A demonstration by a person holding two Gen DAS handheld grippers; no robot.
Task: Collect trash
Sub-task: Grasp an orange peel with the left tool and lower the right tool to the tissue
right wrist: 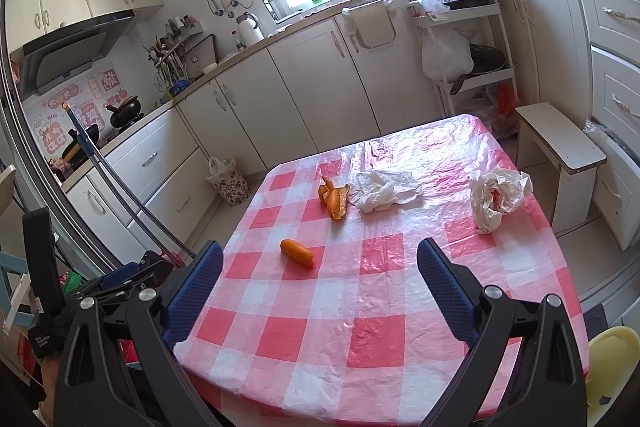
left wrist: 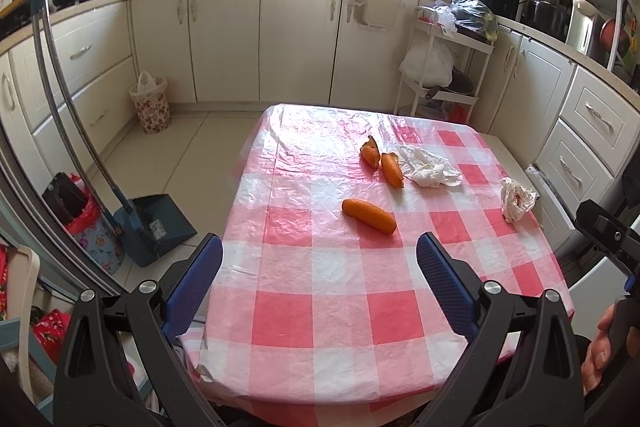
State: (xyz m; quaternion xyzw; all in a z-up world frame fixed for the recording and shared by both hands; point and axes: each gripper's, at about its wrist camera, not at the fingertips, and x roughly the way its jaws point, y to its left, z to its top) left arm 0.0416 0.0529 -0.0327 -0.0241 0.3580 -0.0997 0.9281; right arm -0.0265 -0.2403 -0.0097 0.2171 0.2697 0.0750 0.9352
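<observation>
On the red-and-white checked table (left wrist: 344,307) (right wrist: 380,327) lie an orange peel roll (left wrist: 369,216) (right wrist: 297,252), two more orange peel pieces (left wrist: 382,163) (right wrist: 335,198), a crumpled white tissue (left wrist: 428,167) (right wrist: 386,190) and a crumpled white wrapper with red inside (left wrist: 517,199) (right wrist: 498,197). My left gripper (left wrist: 319,267) hovers open over the near table edge, the peel roll just beyond its fingertips. My right gripper (right wrist: 320,271) is open too, above the near edge, nothing between its fingers. Part of the right gripper shows at the left wrist view's right edge.
A floral waste basket (left wrist: 150,105) (right wrist: 229,181) lined with a bag stands on the floor by the cabinets. A blue dustpan (left wrist: 160,227) with a long handle sits left of the table. A white stool (right wrist: 560,147) and a white shelf cart (left wrist: 444,67) (right wrist: 468,47) stand at the right.
</observation>
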